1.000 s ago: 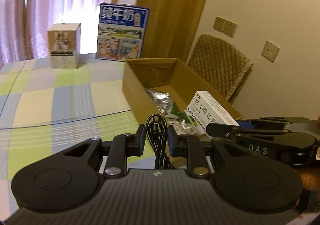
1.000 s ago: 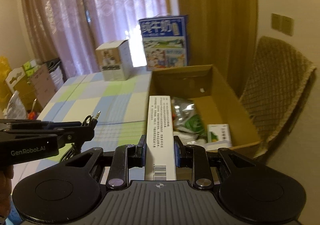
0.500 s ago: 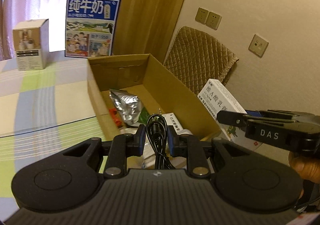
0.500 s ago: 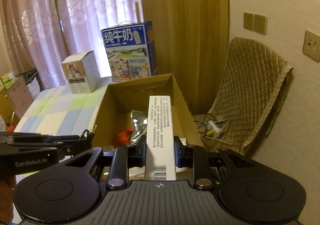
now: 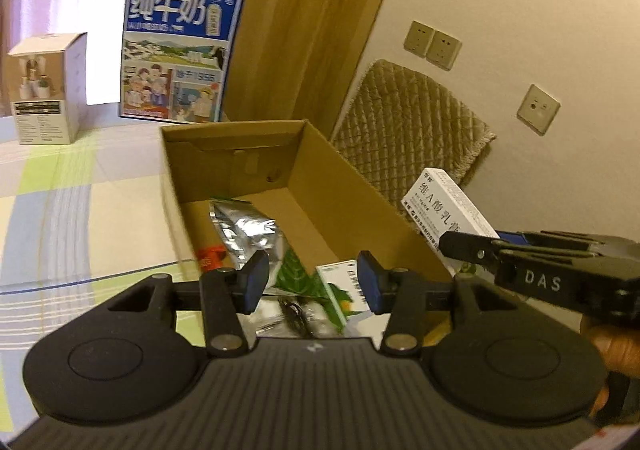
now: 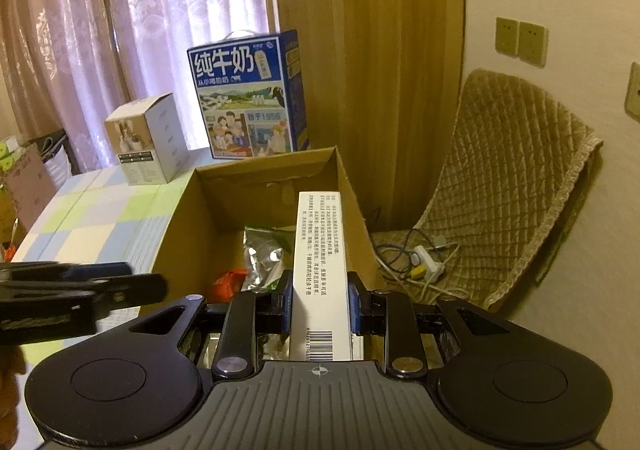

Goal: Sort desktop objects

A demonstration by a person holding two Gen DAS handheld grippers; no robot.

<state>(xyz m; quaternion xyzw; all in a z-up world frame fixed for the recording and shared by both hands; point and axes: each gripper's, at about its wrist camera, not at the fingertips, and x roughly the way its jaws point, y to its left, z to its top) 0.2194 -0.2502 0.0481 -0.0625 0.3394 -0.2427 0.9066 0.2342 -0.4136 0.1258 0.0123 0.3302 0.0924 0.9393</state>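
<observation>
Fingers of the left gripper (image 5: 310, 282) stand apart over the near end of the cardboard box (image 5: 340, 185); its jaws have just been opening and nothing is between the blue pads. Below that gap a black audio cable (image 5: 294, 312) lies loose among the things in the box, free of the pads. Far left on the checked tablecloth (image 5: 72, 201) stands a small white carton (image 5: 44, 89), and beside it, behind the box, a blue milk case (image 5: 180, 57). Inside the box lie a crumpled silver foil bag (image 5: 244, 230), something red (image 5: 210, 256) next to it, and a green-and-white packet (image 5: 340, 296) at the near end. Further right, the right gripper (image 6: 320, 300) is clamped tight on a long white medicine box (image 6: 320, 262), which points forward over the open box's right side. Beyond it, against the wall, sits a quilted tan chair (image 6: 508, 177) with a tangle of cords and a white plug (image 6: 424, 262) on its seat.
</observation>
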